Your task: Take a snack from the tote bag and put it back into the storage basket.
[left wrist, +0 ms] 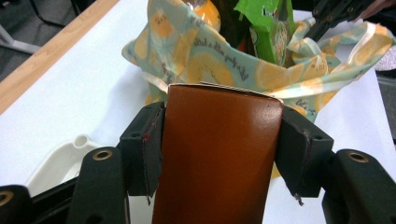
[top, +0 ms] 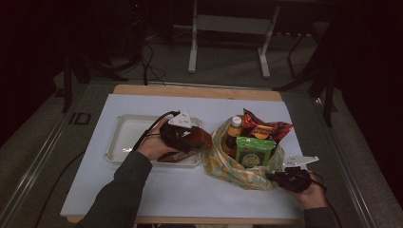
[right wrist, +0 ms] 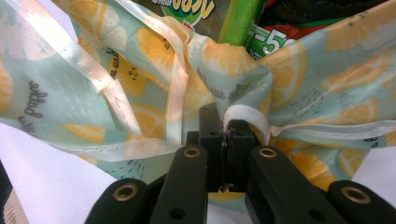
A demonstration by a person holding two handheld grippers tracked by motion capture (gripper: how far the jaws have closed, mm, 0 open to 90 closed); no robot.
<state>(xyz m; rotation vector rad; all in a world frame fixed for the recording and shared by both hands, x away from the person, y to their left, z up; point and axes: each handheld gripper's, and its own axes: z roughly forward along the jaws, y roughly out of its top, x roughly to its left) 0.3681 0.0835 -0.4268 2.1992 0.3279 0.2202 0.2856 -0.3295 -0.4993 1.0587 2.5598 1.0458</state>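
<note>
At about 5 o'clock on the table (top: 142,199), nearest the person, the right gripper (top: 274,176) is being kept fully closed, its jaws pinching the rim of the lemon-print bag (top: 237,172); in the right gripper view the fabric and its pale hem are being squeezed between the fingertips (right wrist: 219,140). The bag's mouth is thereby being held open and steady.

At about 9 o'clock from the bag, the left gripper (top: 202,138) is being held partly open around a brown carton (left wrist: 217,158), its pads (left wrist: 153,149) pressed on the carton's two sides. The carton is being carried over the near right corner of the white tray (top: 124,137), its top end just beside the bag's rim.

Farther off, inside the bag, a bottle with an orange cap (top: 233,130), a green packet (top: 254,151) and a red snack bag (top: 263,128) are already standing, toward 12 o'clock.

The step in hand is judged to be the loading of the carton into the bag. The next move is calling for the carton to be lifted over the rim, guided into the free space on the near left side, and released only once it is resting inside, while the rim is being held taut.
</note>
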